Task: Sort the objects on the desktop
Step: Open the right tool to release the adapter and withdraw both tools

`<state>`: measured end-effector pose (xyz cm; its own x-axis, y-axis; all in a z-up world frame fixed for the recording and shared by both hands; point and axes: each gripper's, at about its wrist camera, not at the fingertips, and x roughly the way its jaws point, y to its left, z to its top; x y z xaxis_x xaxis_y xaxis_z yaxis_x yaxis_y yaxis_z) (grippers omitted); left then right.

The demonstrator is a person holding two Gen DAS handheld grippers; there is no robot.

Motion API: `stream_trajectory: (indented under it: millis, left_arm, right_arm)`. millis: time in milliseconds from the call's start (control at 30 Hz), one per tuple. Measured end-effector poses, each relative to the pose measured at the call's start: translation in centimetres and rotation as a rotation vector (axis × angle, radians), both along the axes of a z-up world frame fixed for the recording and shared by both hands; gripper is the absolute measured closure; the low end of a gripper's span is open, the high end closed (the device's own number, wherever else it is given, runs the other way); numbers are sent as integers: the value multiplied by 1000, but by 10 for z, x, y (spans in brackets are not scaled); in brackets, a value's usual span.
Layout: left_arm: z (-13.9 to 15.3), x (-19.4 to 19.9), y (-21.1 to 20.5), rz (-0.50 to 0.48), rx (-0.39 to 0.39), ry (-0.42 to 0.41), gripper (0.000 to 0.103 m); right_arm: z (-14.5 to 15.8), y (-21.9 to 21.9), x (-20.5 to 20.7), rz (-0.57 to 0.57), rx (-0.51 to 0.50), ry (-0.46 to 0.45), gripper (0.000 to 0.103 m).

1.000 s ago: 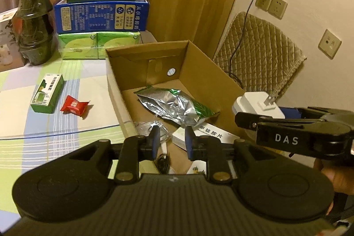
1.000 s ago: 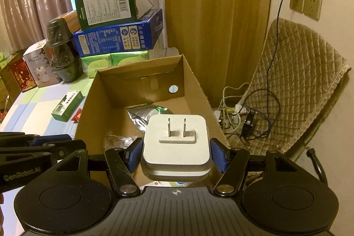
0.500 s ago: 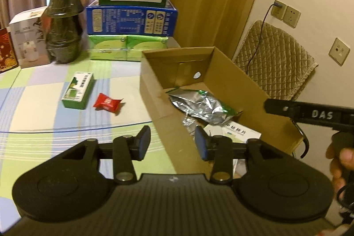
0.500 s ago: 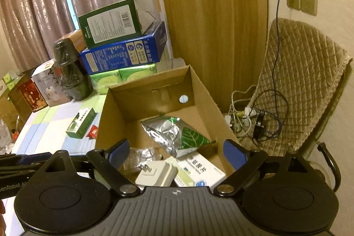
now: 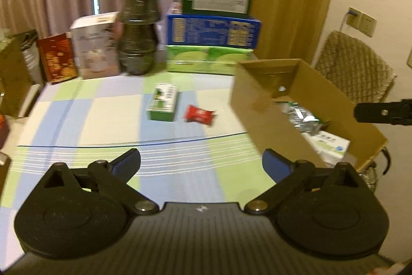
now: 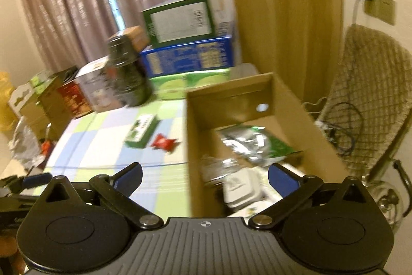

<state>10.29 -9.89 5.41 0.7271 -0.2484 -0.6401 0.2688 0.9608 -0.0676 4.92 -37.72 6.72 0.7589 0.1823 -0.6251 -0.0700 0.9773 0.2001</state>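
1. My cardboard box (image 6: 288,105) already holds at least three things: one silver pouch (image 6: 253,141), one white charger (image 6: 238,186), one white medicine box (image 5: 327,143).
2. Two items are left on the table (image 5: 103,117): one green carton (image 5: 163,102), one red candy (image 5: 199,115).
3. My left gripper (image 5: 200,166) and right gripper (image 6: 204,178) have just been opening; both gape wide and are empty.

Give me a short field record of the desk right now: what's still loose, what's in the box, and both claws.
loose on tablecloth: green carton; red snack packet
cardboard box: silver foil bag, white charger, white medicine carton
left claw: open, empty, jaws just opened
right claw: open, empty, jaws just opened, charger below
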Motion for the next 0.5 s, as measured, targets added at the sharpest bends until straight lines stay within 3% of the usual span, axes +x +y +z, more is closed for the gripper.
stream_trajectory:
  millis: [167, 500]
  left_arm:
    - [0, -4, 46, 60, 37, -4, 1]
    - [6, -5, 106, 124, 14, -11, 1]
  right_arm:
    - [5, 45, -7, 69, -41, -20, 2]
    - [-4, 105, -4, 102, -82, -44, 2]
